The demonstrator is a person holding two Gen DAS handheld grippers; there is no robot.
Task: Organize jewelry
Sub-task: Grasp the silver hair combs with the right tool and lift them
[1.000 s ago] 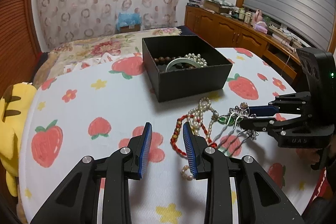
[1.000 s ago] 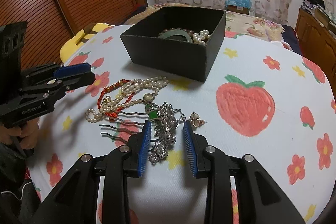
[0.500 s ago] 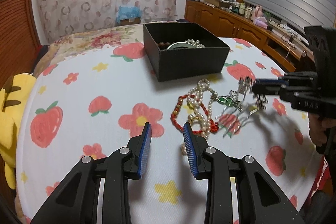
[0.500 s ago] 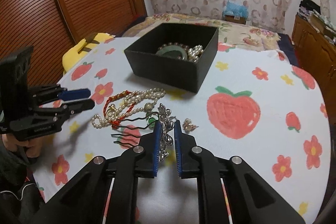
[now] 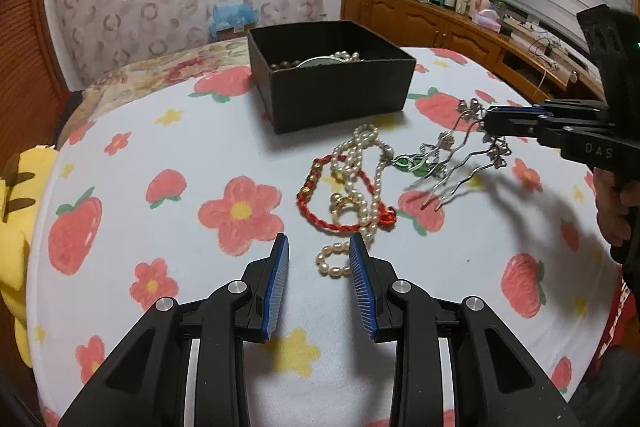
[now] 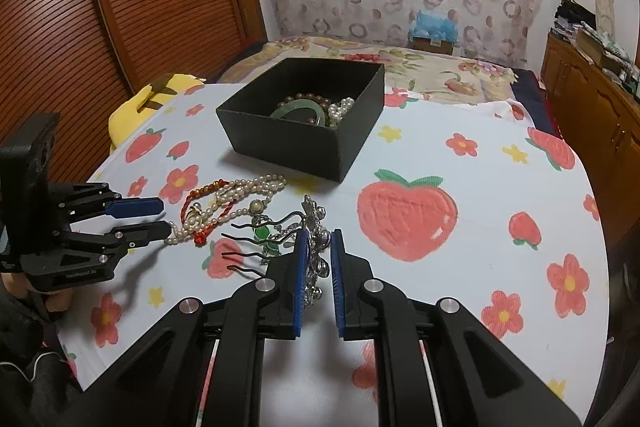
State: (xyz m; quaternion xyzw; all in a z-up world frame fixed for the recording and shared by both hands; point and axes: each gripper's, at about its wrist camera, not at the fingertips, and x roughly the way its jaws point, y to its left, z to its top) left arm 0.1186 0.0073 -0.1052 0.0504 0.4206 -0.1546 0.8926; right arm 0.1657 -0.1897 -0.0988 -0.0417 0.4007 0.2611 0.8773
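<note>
My right gripper [image 6: 319,233] is shut on a silver hair comb [image 6: 316,223] with wavy prongs and lifts it above the table; it also shows in the left wrist view [image 5: 468,151]. A pearl necklace [image 5: 360,163], a red cord bracelet [image 5: 320,195] and a green-stone piece [image 5: 416,163] lie in a tangle on the cloth. A black open box [image 5: 332,83] behind them holds a jade bangle [image 6: 298,109], pearls and brown beads. My left gripper [image 5: 318,247] is open and empty, low over the near end of the pearls.
The round table wears a white cloth [image 5: 200,155] printed with strawberries and flowers. A yellow plush toy [image 5: 16,227] sits at the table's left edge. A bed [image 6: 420,67], a wooden sideboard [image 5: 460,27] and a slatted wooden door [image 6: 120,7] surround the table.
My right gripper closed on the hair comb and lifted it off the cloth, away from the jewelry pile. My left gripper has drawn back slightly and stays open.
</note>
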